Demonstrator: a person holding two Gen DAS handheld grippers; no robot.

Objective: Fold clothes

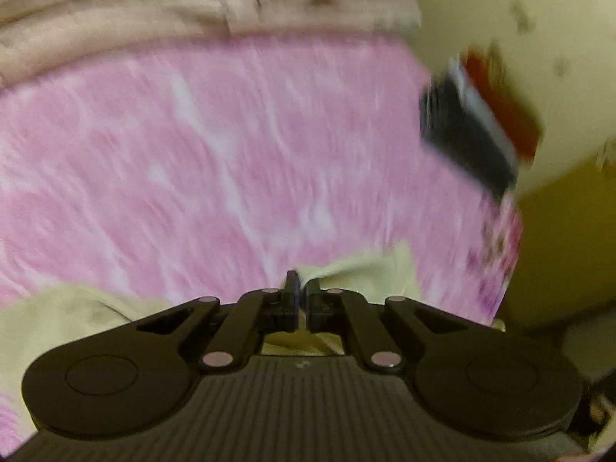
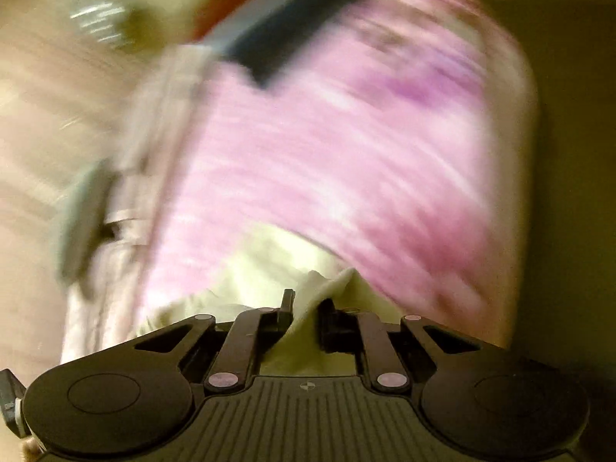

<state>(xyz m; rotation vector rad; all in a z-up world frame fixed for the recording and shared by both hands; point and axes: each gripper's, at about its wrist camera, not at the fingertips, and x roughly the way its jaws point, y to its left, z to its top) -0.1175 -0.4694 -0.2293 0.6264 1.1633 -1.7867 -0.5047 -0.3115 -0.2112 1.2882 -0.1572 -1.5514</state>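
The left gripper (image 1: 302,288) is clamped on a pale yellow cloth garment (image 1: 369,269), and the right gripper (image 2: 306,302) pinches the same garment (image 2: 269,261). It lies on the near edge of a pink patterned bedsheet (image 1: 231,154).

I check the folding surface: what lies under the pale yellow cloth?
Pink patterned bedding shows beyond the pale yellow cloth. What lies directly beneath is covered.

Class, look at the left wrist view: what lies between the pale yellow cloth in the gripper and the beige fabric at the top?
A broad stretch of pink patterned bedding fills it, from the pale yellow cloth up to the beige fabric; nothing else rests there.
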